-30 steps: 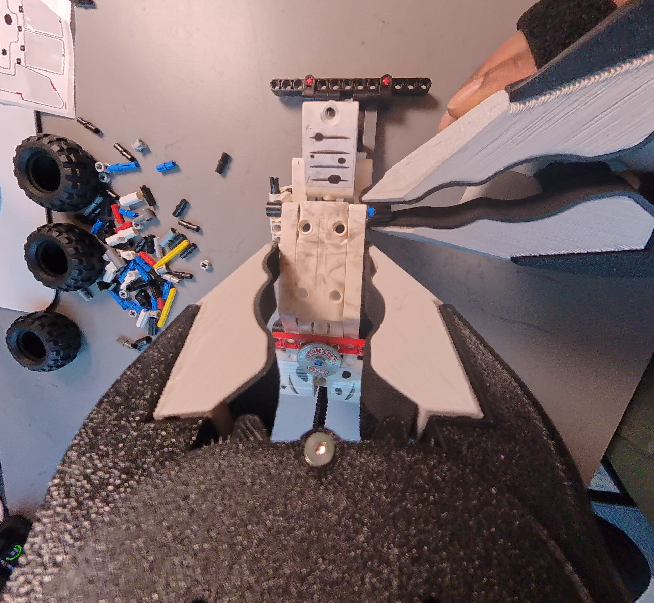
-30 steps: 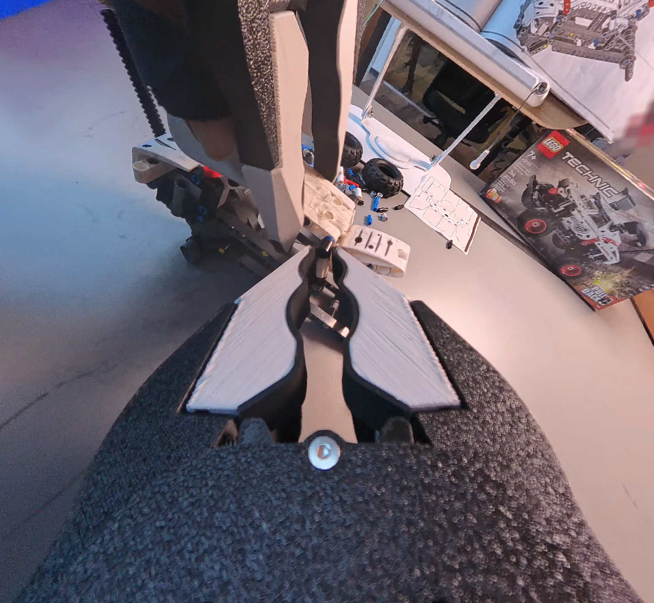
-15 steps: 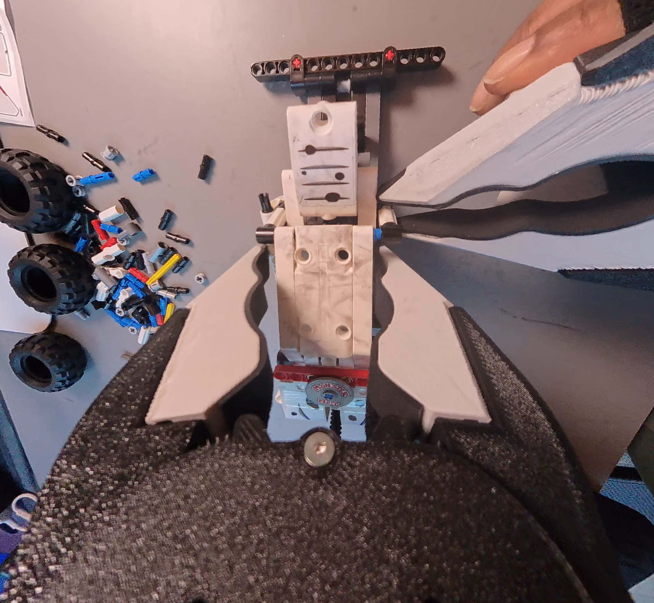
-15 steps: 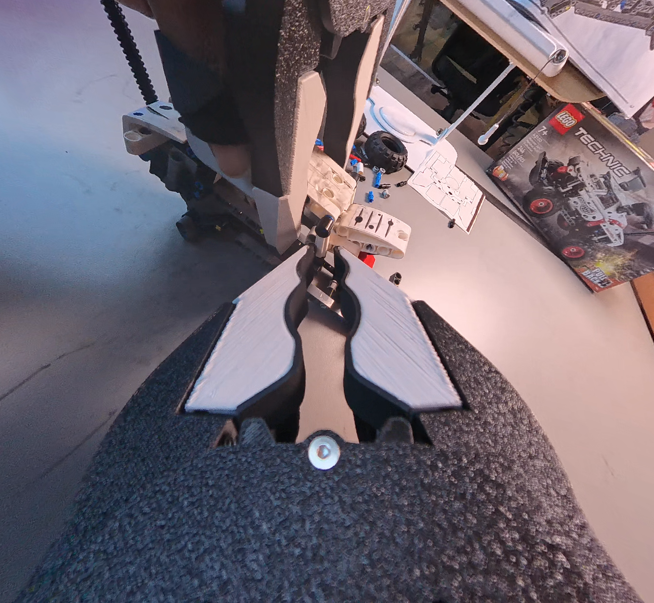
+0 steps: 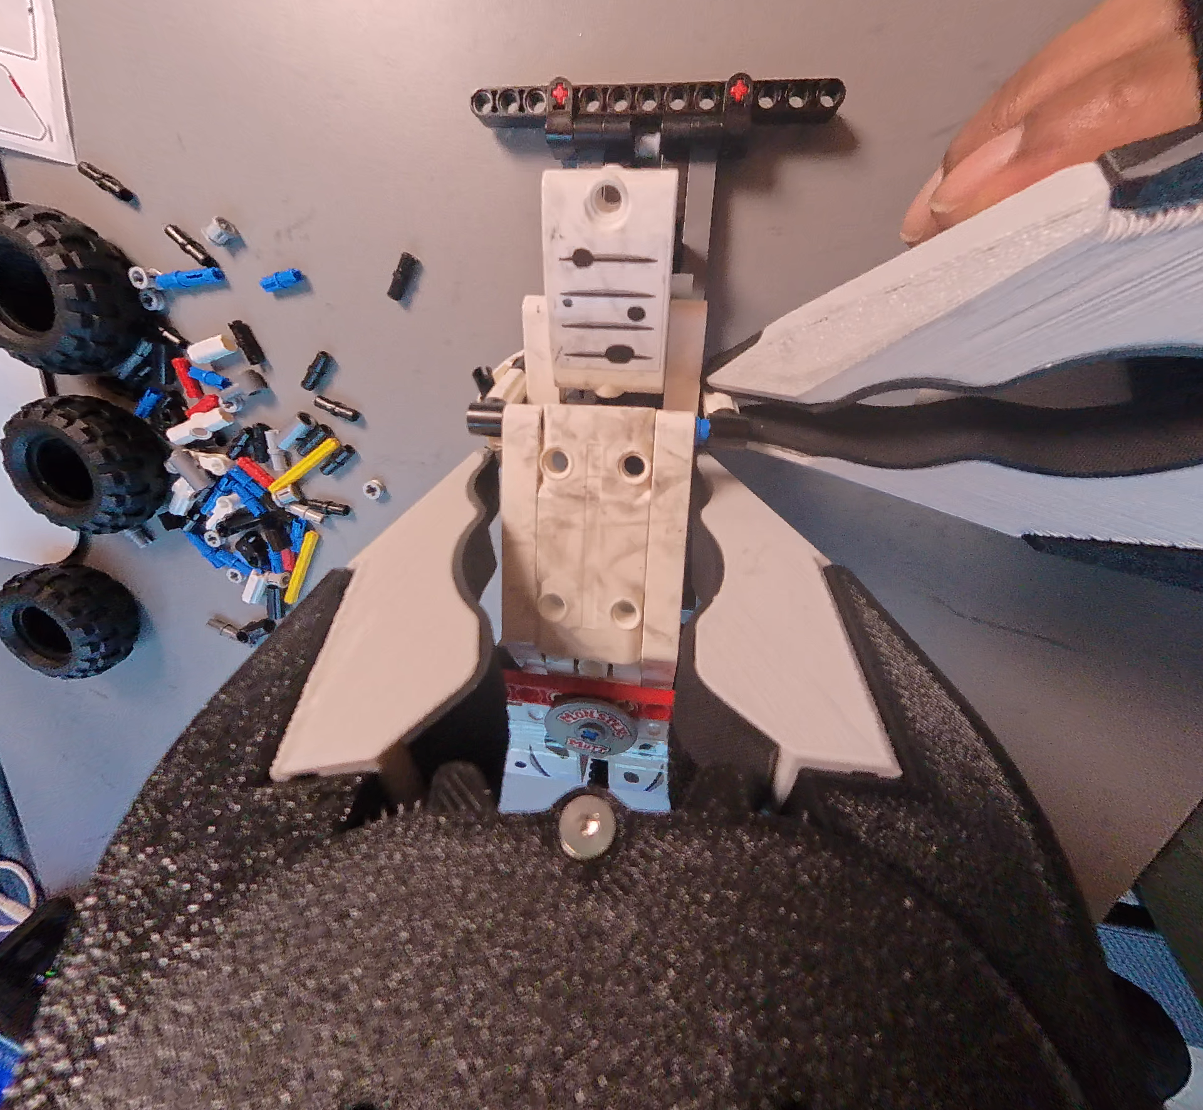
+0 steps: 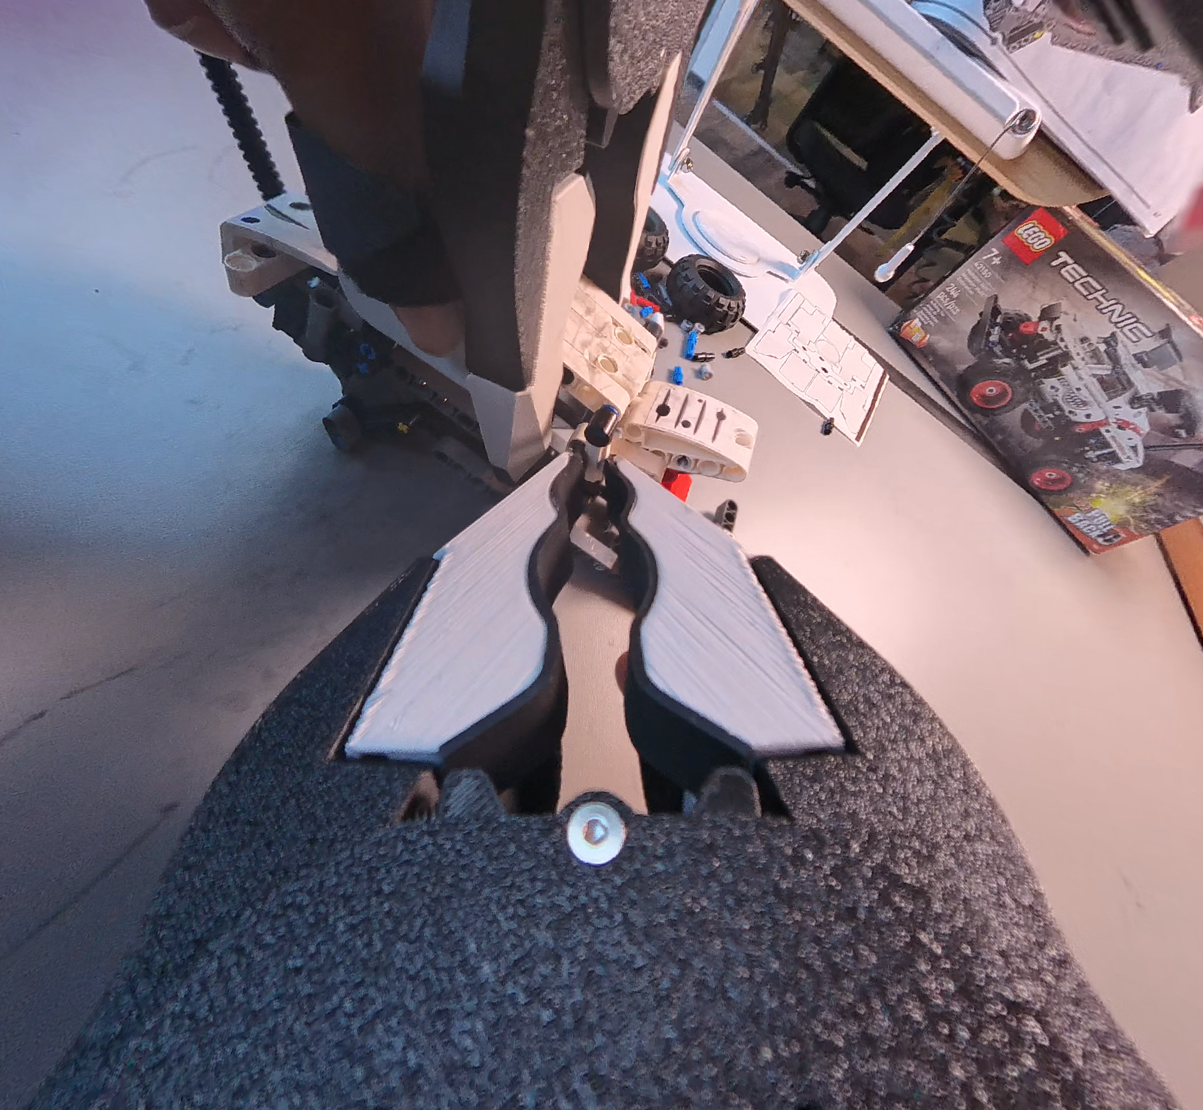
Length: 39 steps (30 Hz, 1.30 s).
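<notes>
White brick model [image 5: 595, 532] clamped by left gripper [image 5: 592, 460]; right gripper [image 6: 589, 466] pinches its pin [image 6: 597, 427].

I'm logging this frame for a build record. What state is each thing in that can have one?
Left tongs: shut on the white truck body.
Right tongs: shut on a small pin at the body's side.
White truck body: partly built, wheels not fitted.
Black tyres: loose on the table.
Small parts pile: scattered, unsorted.
Set box: lying flat.

The left gripper [image 5: 589, 532], with pale grey fingers [image 5: 416, 616], is clamped on both sides of something. The right gripper [image 6: 589, 479] comes in from its right, its tips nearly together, pinching.
</notes>
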Each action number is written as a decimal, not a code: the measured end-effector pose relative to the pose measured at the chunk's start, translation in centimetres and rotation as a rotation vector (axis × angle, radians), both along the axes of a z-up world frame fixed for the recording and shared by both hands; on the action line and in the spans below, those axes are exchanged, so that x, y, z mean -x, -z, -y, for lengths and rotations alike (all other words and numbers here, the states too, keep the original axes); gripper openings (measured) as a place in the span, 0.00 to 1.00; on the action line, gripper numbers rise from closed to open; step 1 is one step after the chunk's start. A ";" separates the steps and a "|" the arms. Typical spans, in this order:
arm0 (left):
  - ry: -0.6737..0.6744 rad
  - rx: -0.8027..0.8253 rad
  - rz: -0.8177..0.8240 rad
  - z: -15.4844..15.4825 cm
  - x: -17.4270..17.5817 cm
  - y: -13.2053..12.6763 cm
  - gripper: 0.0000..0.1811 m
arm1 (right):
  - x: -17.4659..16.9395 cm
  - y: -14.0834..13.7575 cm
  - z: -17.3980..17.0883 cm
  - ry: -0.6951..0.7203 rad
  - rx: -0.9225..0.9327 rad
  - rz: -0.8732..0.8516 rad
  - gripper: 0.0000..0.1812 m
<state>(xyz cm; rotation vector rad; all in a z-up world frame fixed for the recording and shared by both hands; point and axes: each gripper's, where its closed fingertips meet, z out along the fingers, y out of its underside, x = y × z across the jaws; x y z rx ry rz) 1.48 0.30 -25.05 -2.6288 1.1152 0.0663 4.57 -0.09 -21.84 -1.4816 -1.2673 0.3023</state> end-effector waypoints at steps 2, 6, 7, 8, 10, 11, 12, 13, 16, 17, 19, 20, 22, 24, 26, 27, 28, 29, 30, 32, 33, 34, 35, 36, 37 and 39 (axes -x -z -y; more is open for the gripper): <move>-0.013 -0.002 -0.006 -0.2 0.2 0.0 0.31 | 0.0 0.1 -0.1 -0.009 0.037 -0.002 0.02; -0.089 -0.034 -0.069 -1.2 2.1 0.1 0.31 | -0.5 0.2 1.2 -0.028 0.068 -0.005 0.00; -0.144 -0.038 -0.081 -1.7 3.8 0.0 0.31 | -0.9 0.2 1.6 -0.021 0.066 -0.005 0.00; -0.142 -0.017 -0.054 -1.3 4.1 0.0 0.31 | -1.4 0.2 1.8 -0.011 0.064 -0.007 0.00; -0.064 0.004 -0.028 -0.1 2.6 0.0 0.31 | -1.8 -0.5 1.4 0.004 0.088 -0.055 0.00; -0.059 0.005 -0.033 0.1 2.3 0.0 0.31 | -1.6 -0.6 1.1 0.014 0.098 -0.053 0.00; -0.064 0.008 -0.037 0.1 2.2 0.0 0.31 | -1.2 -0.5 0.8 0.015 0.089 -0.044 0.00; -0.065 0.006 -0.033 0.0 2.1 0.0 0.31 | -0.7 -0.5 0.5 0.020 0.072 -0.042 0.00; -0.077 0.002 -0.014 0.1 2.0 0.0 0.31 | 1.0 -0.9 0.2 -0.013 0.076 -0.086 0.05; -0.079 0.002 -0.008 0.1 2.0 0.0 0.31 | 1.5 -0.8 0.3 -0.028 0.094 -0.099 0.05; -0.083 0.006 -0.001 0.1 1.9 0.0 0.31 | 2.0 -0.3 -0.2 -0.024 0.078 -0.086 0.06; -0.093 0.006 0.004 0.1 1.9 0.0 0.31 | 2.0 -0.4 -0.4 -0.022 0.052 -0.085 0.05; -0.100 0.005 0.020 0.0 1.9 0.0 0.31 | 2.1 -0.5 -0.5 -0.026 0.023 -0.087 0.04; -0.106 0.007 0.033 -0.1 1.9 0.0 0.31 | 2.3 -0.5 -0.6 -0.029 -0.019 -0.093 0.03; -0.114 0.013 0.046 -0.1 2.0 0.0 0.31 | 2.3 -0.6 -0.7 -0.038 -0.050 -0.096 0.02; -0.123 0.009 0.044 -0.2 2.0 0.0 0.31 | 2.3 -0.5 -0.7 -0.045 -0.039 -0.095 0.02; -0.125 0.003 0.035 -0.3 2.0 0.0 0.31 | 2.2 -0.4 -0.7 -0.052 -0.024 -0.097 0.02; -0.121 0.000 0.030 -0.3 2.0 0.1 0.32 | 2.1 -0.3 -0.6 -0.057 -0.012 -0.100 0.02; -0.118 -0.003 0.026 -0.3 2.0 0.1 0.32 | 2.0 -0.3 -0.5 -0.058 -0.008 -0.097 0.02; -0.112 -0.009 0.021 -0.2 1.9 0.1 0.32 | 1.7 -0.2 -0.3 -0.059 -0.002 -0.097 0.02; -0.109 -0.007 0.023 -0.1 1.9 0.1 0.32 | 1.6 -0.2 -0.2 -0.058 0.001 -0.096 0.02; -0.111 -0.006 0.027 -0.1 1.8 0.1 0.32 | 1.4 -0.1 -0.1 -0.055 0.008 -0.098 0.02; -0.107 -0.006 0.030 -0.1 1.8 0.1 0.32 | 1.3 -0.1 0.0 -0.050 0.017 -0.100 0.01; -0.104 -0.008 0.026 0.0 1.7 0.1 0.32 | 1.2 -0.1 0.1 -0.048 0.023 -0.101 0.02; -0.101 -0.011 0.022 0.0 1.7 0.1 0.32 | 1.1 -0.2 0.2 -0.045 0.032 -0.103 0.02; -0.192 -0.038 -0.006 -0.9 3.5 0.2 0.31 | 0.7 -0.7 1.9 -0.076 0.072 -0.140 0.01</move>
